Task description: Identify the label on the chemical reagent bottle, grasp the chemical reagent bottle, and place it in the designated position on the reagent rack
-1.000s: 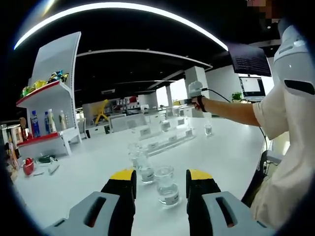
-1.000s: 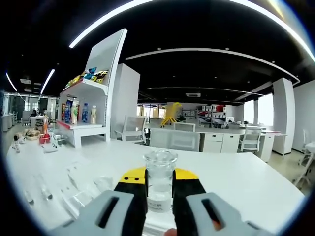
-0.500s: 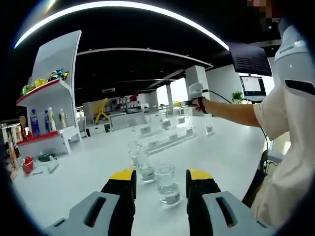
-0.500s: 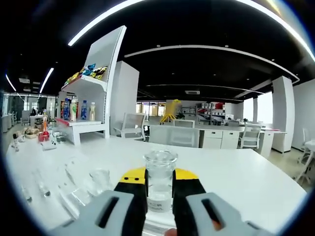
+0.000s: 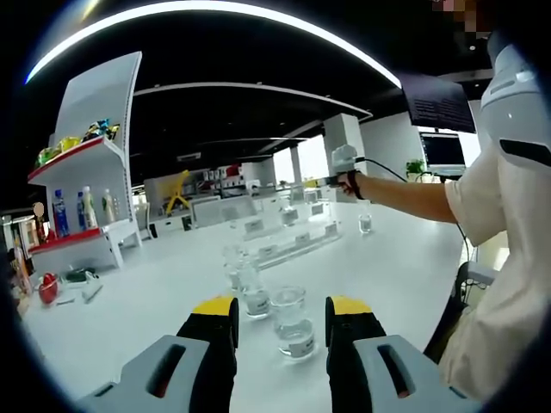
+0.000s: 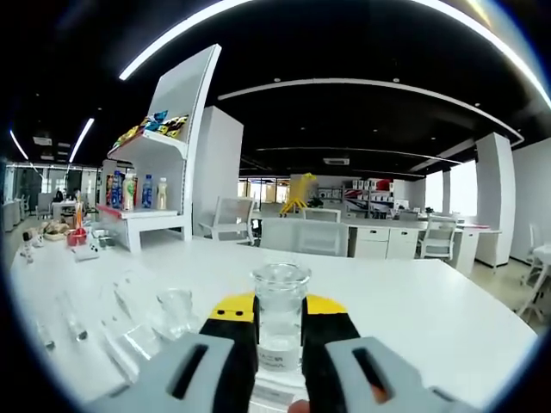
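Right gripper [image 6: 280,331] pinches clear reagent bottle [image 6: 279,314] between jaws, bottle upright, above white table [image 6: 413,318]. We judge step in hand: carry to clear reagent rack [image 5: 288,237]. We keep bottle vertical, lower slowly into slot, release only when seated. Left gripper [image 5: 281,323] jaws spread, empty, second clear bottle [image 5: 291,323] standing just ahead on table.

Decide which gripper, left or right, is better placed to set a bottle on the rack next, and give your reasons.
Right. The right gripper already clamps a clear bottle, held out beside the rack. The left gripper is open, its bottle standing ungrasped on the table.
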`<state>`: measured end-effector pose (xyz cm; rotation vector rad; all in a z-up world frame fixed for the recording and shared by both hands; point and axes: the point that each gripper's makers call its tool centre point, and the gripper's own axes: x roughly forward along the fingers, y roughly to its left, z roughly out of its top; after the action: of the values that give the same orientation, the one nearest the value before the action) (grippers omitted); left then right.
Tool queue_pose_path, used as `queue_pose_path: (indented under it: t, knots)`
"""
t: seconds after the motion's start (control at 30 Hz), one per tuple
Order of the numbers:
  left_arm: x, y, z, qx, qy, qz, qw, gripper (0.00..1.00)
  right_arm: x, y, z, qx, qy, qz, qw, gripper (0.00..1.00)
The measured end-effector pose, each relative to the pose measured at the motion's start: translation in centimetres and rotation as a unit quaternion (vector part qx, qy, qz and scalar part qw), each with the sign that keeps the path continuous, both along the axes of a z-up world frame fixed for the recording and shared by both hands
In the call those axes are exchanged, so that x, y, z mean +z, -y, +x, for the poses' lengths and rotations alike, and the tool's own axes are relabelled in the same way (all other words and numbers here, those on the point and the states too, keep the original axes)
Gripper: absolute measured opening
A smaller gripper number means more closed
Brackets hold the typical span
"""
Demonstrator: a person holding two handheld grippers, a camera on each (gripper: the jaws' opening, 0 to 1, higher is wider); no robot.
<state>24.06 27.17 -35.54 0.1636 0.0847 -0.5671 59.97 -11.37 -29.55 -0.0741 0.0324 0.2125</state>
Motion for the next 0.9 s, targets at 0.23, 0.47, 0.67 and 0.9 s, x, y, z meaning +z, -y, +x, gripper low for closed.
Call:
queue_pose_path:
  t: [0.23,0.47,0.67,0.9]
  knots:
    - [0.0,0.1,0.0,0.000,0.000,0.000,1.0000,0.40,-0.5,0.1,0.1,0.001,-0.003,0.002,1.0000,0.18]
    - [0.0,0.1,-0.1,-0.001,0.000,0.001,1.0000,0.40,-1.1,-0.1,0.1,0.002,-0.007,0.003,1.0000,0.18]
    - [0.1,0.0,-0.1,0.000,0.002,0.001,1.0000,0.40,-1.8,-0.2,0.4,0.001,-0.014,0.005,0.9999,0.18]
    - [0.1,0.0,-0.1,0.001,0.002,0.000,1.0000,0.40,-2.3,-0.3,0.3,0.001,-0.020,0.007,0.9998,0.18]
